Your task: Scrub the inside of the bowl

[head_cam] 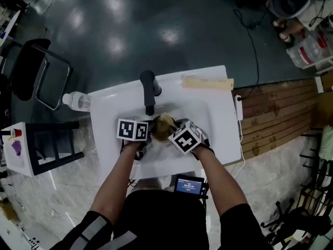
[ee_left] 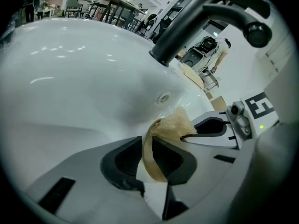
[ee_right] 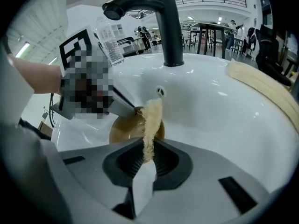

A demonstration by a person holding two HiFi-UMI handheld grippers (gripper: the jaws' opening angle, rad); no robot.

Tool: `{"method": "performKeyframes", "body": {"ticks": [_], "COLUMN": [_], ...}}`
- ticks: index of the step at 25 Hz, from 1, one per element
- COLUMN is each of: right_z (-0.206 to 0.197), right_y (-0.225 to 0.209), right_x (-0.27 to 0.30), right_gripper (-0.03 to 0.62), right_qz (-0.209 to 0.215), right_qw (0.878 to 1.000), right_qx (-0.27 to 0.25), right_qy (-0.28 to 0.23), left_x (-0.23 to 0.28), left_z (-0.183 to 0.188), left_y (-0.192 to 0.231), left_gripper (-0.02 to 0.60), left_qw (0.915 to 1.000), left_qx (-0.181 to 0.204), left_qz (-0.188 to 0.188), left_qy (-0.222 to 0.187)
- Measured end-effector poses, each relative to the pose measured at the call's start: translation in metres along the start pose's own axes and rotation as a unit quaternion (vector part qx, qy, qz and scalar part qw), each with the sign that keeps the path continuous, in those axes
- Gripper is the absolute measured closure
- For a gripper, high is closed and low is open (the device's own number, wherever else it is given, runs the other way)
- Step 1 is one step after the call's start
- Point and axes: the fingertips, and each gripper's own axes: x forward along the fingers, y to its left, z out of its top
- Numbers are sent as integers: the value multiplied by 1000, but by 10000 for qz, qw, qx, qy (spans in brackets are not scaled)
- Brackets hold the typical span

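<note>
Left hand-held gripper (ee_left: pixel 156 148) pinches the bowl (ee_left: pixel 150 164) by its rim, down in the sink (ee_left: pixel 84 87). Right hand-held gripper (ee_right: pixel 148 155) clamps the scrub pad (ee_right: pixel 150 122). Hold the rim grip firm, press the pad onto the inner wall, sweep circles towards the base.

- The head view looks steeply down from above the person onto the glossy white sink basin (head_cam: pixel 109 113). It is far enough off to take in the dark polished floor (head_cam: pixel 130 25) around it.
- The left gripper view rides on the left gripper (ee_left: pixel 150 155), low and close inside the basin. It looks along its fingers (ee_left: pixel 117 164) toward the curved black faucet (ee_left: pixel 187 27) at upper right.
- The right gripper view sits equally close on the right gripper (ee_right: pixel 145 160), facing the faucet almost head-on.
- All three views share the basin and faucet. Both gripper views share the round tan bowl (ee_right: pixel 122 127), and each shows the other gripper at its edge.
</note>
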Motion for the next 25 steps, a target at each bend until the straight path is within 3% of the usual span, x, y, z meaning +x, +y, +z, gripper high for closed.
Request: {"method": "performKeyframes", "body": {"ticks": [4,12,15,17,19,25], "right_z": [3,6,14,19,24,22], "right_y": [1,4,7,11,16,36], "right_x": [-4,-26,-43,-56,-69,-114], "right_gripper": [554,554,554,554,554,554], "right_qz": [70,104,74,38,-26,-296], "right_qw": [9998,9986,9968,9948,9926,9827], "right_qx": [172,409,468,511,533,686], "right_qy": [20,-324,-646,-880,-1093,-1694], "left_x": [-8,-42,-52,-64,-77,-111], "left_z": [0,8,9,11,13,1], "left_y": [-3,-8,-16,-24,-32,-61], "left_gripper": [468,459,460,487,572,577], "left_qw": [9999,9970,9947,9918,9868,9687], "left_qx": [108,575,637,696,821,1273], "left_qz": [-111,-119,-383,-569,-737,-1377], "left_qy": [-15,-511,-706,-909,-1184,-1626]}}
